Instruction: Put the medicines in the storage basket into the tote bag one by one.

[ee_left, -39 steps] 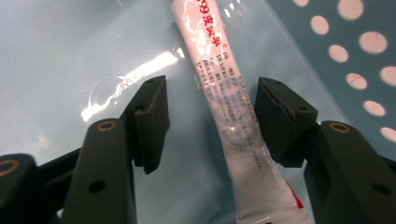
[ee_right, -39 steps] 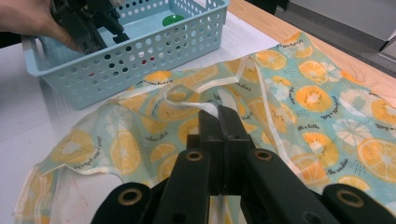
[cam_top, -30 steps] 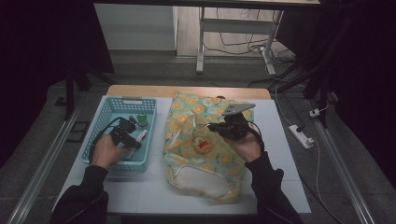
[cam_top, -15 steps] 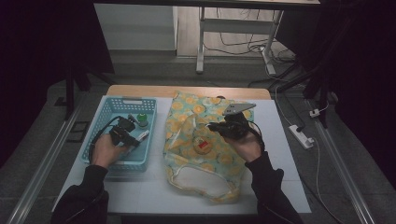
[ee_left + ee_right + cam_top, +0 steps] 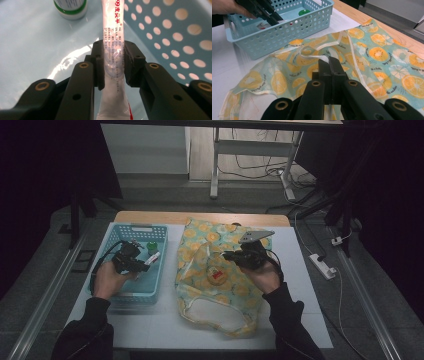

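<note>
Jaws of left hand-held gripper (image 5: pixel 111 62) closed on sachet (image 5: pixel 112 52).

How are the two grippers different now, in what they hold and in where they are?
The left gripper has just been closing on a white sachet inside the blue basket; the right gripper pinches a strap of the fruit-print bag on the table. The left jaws stand apart around the sachet; the right jaws meet. Both are black.
</note>
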